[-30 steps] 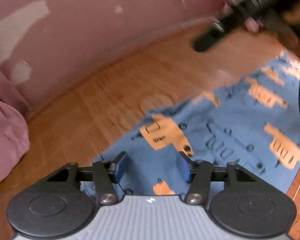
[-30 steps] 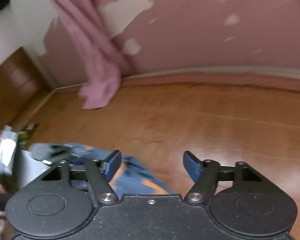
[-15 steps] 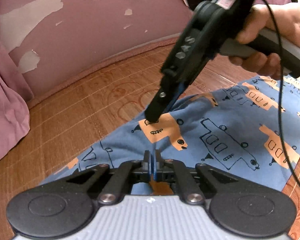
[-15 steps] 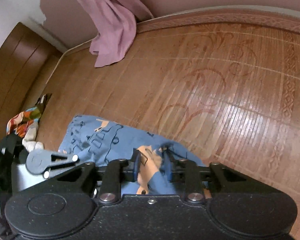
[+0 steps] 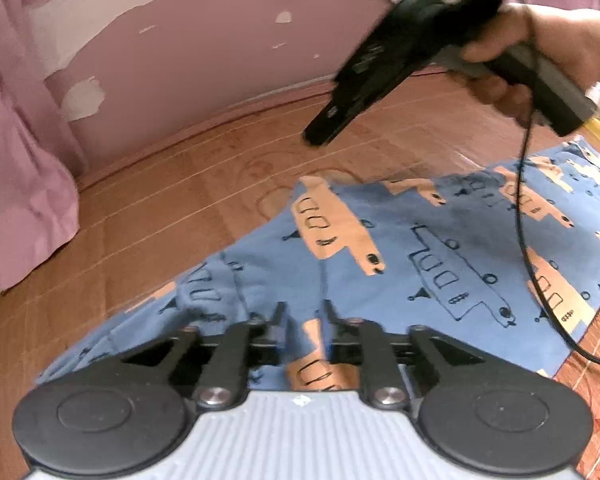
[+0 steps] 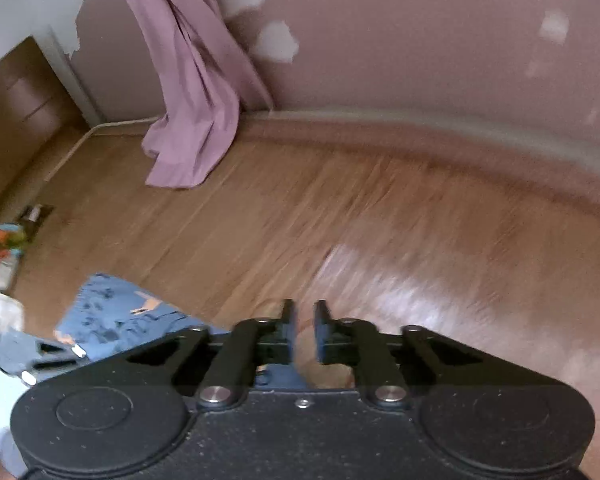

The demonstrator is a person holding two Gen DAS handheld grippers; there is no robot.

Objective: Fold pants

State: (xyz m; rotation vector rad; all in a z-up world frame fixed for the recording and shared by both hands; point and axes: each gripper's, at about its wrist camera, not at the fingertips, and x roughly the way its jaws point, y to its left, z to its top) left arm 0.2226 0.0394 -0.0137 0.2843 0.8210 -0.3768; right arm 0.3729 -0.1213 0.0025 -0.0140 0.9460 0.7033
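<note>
Blue pants [image 5: 440, 248] with an orange and outlined vehicle print lie spread flat on the wooden floor mat [image 5: 180, 208]. My left gripper [image 5: 304, 316] sits low over their near edge. It is partly open, with the cloth lying flat under the gap. My right gripper [image 5: 324, 136], held by a hand [image 5: 560, 48], hangs blurred in the air beyond the far corner of the pants, with no cloth on it. In its own view the right gripper [image 6: 305, 320] shows a narrow gap with bare floor behind it. The pants [image 6: 116, 312] lie low to its left.
A pink curtain [image 6: 192, 92] hangs to the floor against the peeling pink wall [image 5: 220, 40]. A black cable [image 5: 528, 240] trails over the pants. Colourful clutter [image 6: 0, 248] lies at the far left by a brown cabinet [image 6: 16, 92].
The left gripper, shut on the pants half a second ago, has parted its fingers. The right gripper let go of the cloth, narrowed and lifted away; the far corner of the pants now lies flatter.
</note>
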